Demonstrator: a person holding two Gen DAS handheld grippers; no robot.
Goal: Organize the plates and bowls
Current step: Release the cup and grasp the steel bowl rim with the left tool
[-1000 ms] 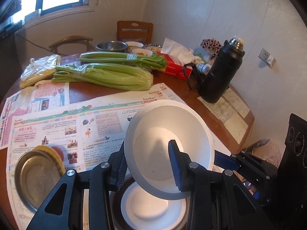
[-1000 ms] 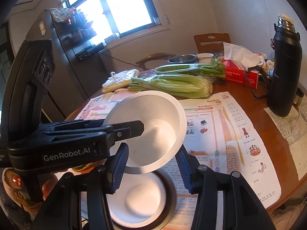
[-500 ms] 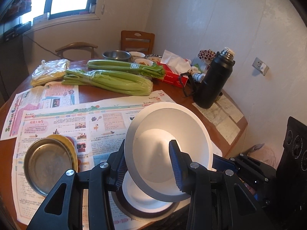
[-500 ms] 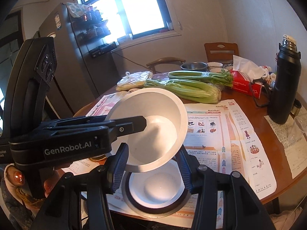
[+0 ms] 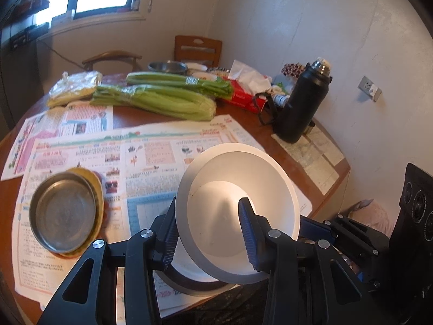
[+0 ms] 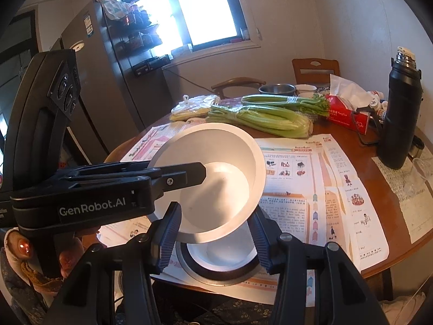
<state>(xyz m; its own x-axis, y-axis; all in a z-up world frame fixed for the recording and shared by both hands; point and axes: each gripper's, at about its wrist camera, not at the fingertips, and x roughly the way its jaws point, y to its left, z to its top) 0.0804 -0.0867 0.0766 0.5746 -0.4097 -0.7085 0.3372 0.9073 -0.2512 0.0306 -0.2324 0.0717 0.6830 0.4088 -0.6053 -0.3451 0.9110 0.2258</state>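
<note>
White bowl [image 5: 238, 211] tilted, clamped by left hand-held gripper [image 5: 208, 233].

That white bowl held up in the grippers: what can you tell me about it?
The white bowl is round and deep, with a wide flat rim and a smooth, matte inside that looks like ceramic or plastic; it is empty. It is tilted, mouth facing the cameras, and lifted off the table. The left gripper pinches its rim, one finger inside and one outside; the right gripper straddles its lower edge. Directly below sits a dark-rimmed dish with a white inside.
</note>
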